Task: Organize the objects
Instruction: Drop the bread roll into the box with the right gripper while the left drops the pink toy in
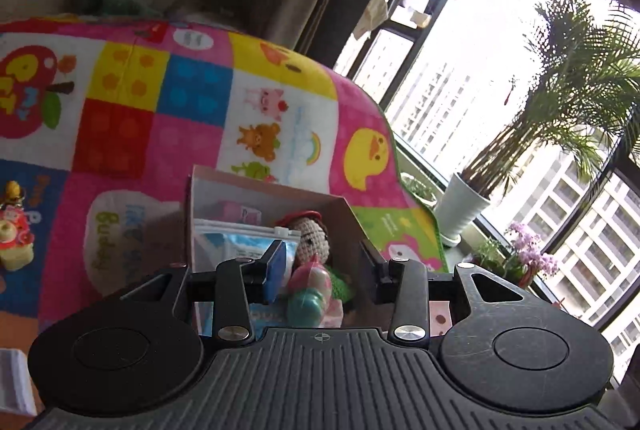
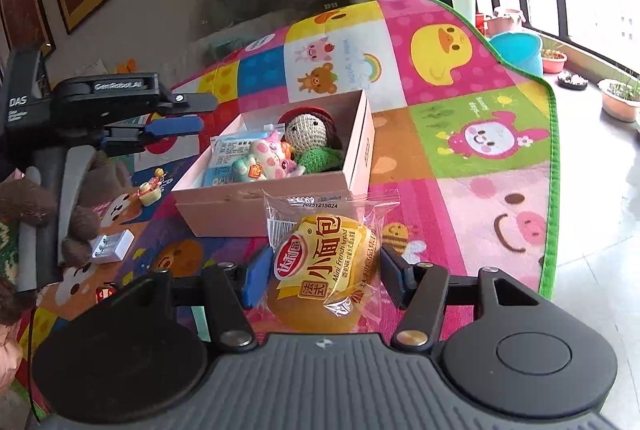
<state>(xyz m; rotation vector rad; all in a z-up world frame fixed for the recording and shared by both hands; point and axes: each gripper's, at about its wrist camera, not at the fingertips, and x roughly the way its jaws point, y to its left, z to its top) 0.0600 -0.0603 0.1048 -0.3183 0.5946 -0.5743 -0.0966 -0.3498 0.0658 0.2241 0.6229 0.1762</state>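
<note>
A packaged mini French bread bun (image 2: 324,270) is gripped between the blue pads of the right tool (image 2: 320,276), its clear wrapper pressed on both sides. The bun is held just in front of the near wall of an open pink cardboard box (image 2: 360,149), which rests on a colourful cartoon play mat (image 2: 460,149).

Inside the box a crocheted doll (image 2: 310,131) with a red cap and green body is seen lying against the far right corner. Beside it a pastel unicorn toy (image 2: 268,157) is laid over a blue-and-white sachet (image 2: 224,153).

The left tool (image 1: 324,266) is seen from its own camera above the box, with nothing between its pads; its jaws are drawn in as far as they go. In the right wrist view the same tool (image 2: 180,119) is shown left of the box, clear of it.

On the mat left of the box a small cake-shaped figurine (image 2: 150,191) and a white battery holder (image 2: 112,248) are found. A brown plush toy (image 2: 84,205) is seen at the left edge.
</note>
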